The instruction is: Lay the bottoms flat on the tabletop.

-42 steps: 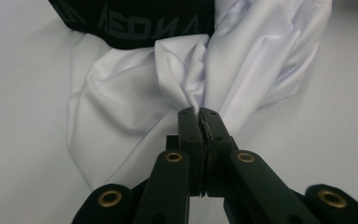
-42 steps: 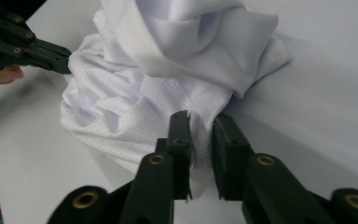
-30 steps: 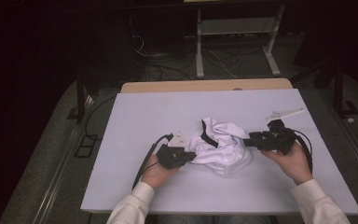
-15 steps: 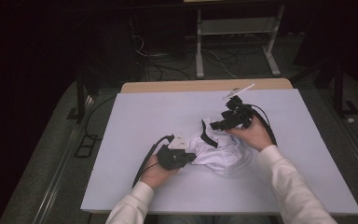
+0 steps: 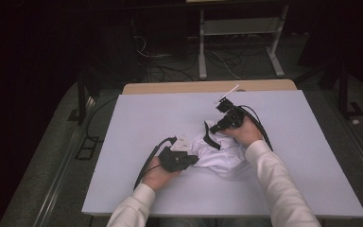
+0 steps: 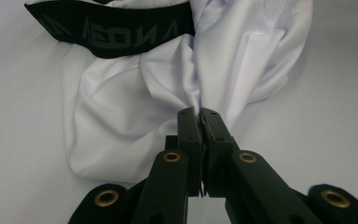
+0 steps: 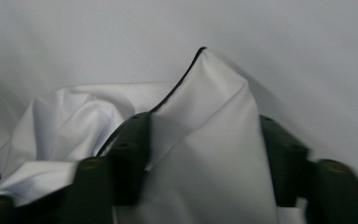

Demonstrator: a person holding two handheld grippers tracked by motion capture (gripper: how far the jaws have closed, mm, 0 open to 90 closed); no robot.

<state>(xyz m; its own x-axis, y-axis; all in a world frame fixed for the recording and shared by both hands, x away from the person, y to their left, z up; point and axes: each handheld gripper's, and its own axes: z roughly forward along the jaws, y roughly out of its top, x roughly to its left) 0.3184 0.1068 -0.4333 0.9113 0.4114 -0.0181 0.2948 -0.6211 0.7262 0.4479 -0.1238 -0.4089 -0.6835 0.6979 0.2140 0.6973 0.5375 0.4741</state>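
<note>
One thin, limp white garment (image 5: 222, 153) lies crumpled mid-table (image 5: 137, 113), light and slippery-looking. The left gripper (image 6: 199, 122) has its jaws pinched tight on a fold, while the right gripper (image 7: 205, 140) stands with jaws wide around a peak. I'd grab the firmer black waistband (image 6: 116, 35).

Item count: one table (image 5: 123, 189) with a white top. One white garment (image 5: 224, 158), crumpled, bearing one black lettered band (image 6: 116, 32). Two handheld grippers: one left gripper (image 5: 194, 160) and one right gripper (image 5: 213, 130), each with two black jaws. Two hands, one per gripper: left hand (image 5: 158, 175), right hand (image 5: 246, 132). Two white sleeves.
</note>
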